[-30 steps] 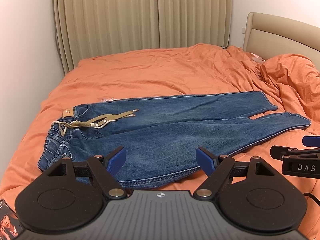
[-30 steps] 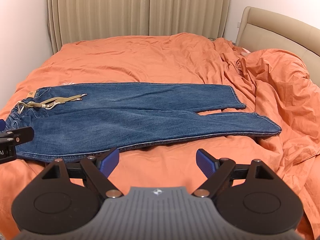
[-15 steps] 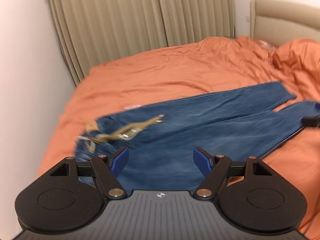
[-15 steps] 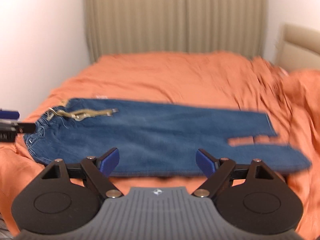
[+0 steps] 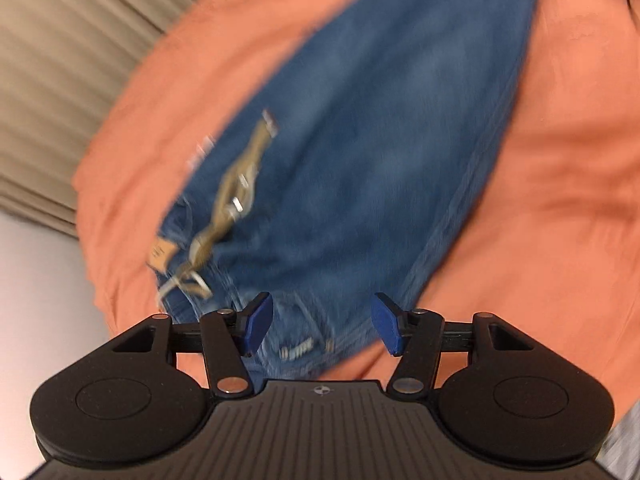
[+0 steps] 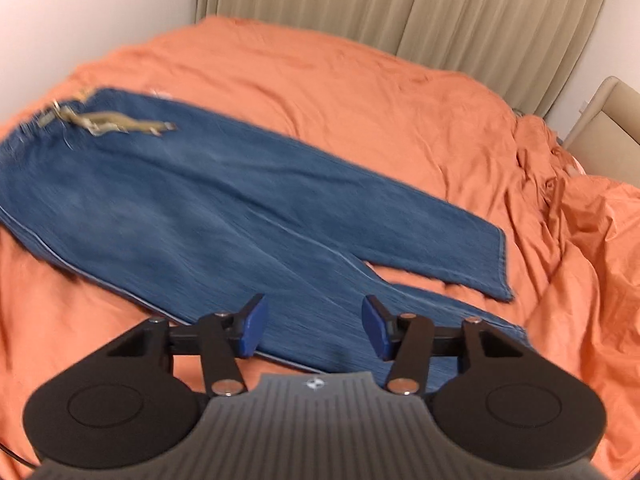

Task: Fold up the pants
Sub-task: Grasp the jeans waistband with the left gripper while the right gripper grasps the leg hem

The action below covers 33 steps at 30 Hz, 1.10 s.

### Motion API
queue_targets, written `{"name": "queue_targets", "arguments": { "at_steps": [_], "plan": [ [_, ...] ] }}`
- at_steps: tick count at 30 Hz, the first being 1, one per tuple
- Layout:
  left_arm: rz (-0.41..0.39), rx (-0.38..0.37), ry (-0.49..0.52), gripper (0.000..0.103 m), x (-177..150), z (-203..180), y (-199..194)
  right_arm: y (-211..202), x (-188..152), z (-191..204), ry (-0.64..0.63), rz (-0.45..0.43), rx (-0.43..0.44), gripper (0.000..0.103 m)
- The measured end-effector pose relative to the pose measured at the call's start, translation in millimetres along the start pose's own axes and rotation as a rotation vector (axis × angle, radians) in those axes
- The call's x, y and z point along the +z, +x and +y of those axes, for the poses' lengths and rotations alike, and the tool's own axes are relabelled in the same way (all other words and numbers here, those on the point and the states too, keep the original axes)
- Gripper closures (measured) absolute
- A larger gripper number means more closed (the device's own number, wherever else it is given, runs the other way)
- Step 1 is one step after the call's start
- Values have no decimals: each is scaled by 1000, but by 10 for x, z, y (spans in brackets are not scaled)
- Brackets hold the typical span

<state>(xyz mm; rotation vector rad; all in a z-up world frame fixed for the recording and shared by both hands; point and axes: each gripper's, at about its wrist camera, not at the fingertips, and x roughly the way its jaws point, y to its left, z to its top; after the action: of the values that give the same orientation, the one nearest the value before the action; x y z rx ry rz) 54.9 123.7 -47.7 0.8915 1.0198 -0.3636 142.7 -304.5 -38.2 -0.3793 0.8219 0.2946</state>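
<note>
Currently, the blue jeans (image 6: 224, 216) lie flat and unfolded on the orange duvet (image 6: 360, 92), waistband to the left in the right wrist view, both legs running to the right, with a gap between the hems.

Handling: denim is heavy for a garment, limp but with some body. It should drape from any held point and is unlikely to slip from the pads. Thick seams give the firmest hold: take the waistband (image 5: 304, 344) at one end and a leg hem (image 6: 502, 268) at the other. The olive webbing belt (image 5: 232, 196) hangs loose with metal fittings and may swing or snag during a lift.

Left gripper (image 5: 322, 326): jaws closing, part open. The waistband edge appears between the blue pads, but no pad visibly presses on it, so nothing is held.

Right gripper (image 6: 314, 330): jaws closing, part open. It sits over the near leg, close to its lower edge. The pads appear clear of the cloth, so nothing is held.

View differences: the left wrist view, rolled and blurred, shows the waistband, leather patch (image 5: 160, 254) and belt loops up close. The hems there are barely readable. The right wrist view shows the whole garment, both hems, the rumpled bedding (image 6: 560, 200), the curtain (image 6: 400, 4) and the headboard (image 6: 604, 120). Neither view shows the other gripper.
</note>
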Motion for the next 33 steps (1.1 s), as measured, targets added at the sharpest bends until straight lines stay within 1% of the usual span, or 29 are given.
{"name": "queue_targets", "arguments": {
  "at_steps": [1,2,5,7,8,11,12,13,15,16,17,18,20,22,24,27,28,30,31,33],
  "plan": [
    [35,-3,31,36,-39,-17,130,54,-32,-73,-11,24,-8,61],
    [67,-2,63,36,-87,-38,247,107,-53,-135,-15,50,-24,61],
    [124,-8,149,36,-218,-131,501,202,-139,-327,-10,101,-43,62],
    [129,-9,169,36,-256,-170,590,215,-198,-430,-7,121,-58,63],
    [115,-8,170,36,-258,-194,617,205,-221,-464,-9,126,-62,64],
    [104,38,155,36,-270,-229,709,170,-298,-543,-61,135,-89,65],
    [105,54,156,38,-267,-247,716,154,-322,-573,-75,139,-90,65],
    [112,69,153,42,-266,-273,717,138,-341,-604,-90,145,-85,65],
    [120,99,151,59,-243,-314,701,105,-403,-648,-148,156,-92,65],
    [115,121,162,63,-231,-348,671,92,-439,-668,-184,165,-102,65],
    [108,143,165,73,-211,-379,643,79,-476,-693,-212,177,-106,65],
    [102,156,150,79,-203,-384,597,75,-509,-721,-237,187,-103,65],
    [77,176,98,82,-161,-336,537,76,-570,-760,-289,205,-100,65],
    [49,199,23,84,-123,-232,465,118,-647,-775,-355,224,-106,65],
    [13,220,-59,85,-99,-134,360,215,-734,-824,-407,252,-135,65],
    [-21,255,-145,87,-21,24,282,392,-862,-946,-427,289,-173,67],
    [-29,264,-173,87,1,58,236,442,-897,-981,-431,292,-185,70],
    [-45,266,-237,89,45,166,164,512,-938,-1035,-431,285,-200,83],
    [-60,265,-278,89,61,221,107,531,-944,-1045,-429,275,-203,91],
    [-82,260,-361,90,67,336,13,538,-945,-1049,-421,245,-213,98]
  ]
}}
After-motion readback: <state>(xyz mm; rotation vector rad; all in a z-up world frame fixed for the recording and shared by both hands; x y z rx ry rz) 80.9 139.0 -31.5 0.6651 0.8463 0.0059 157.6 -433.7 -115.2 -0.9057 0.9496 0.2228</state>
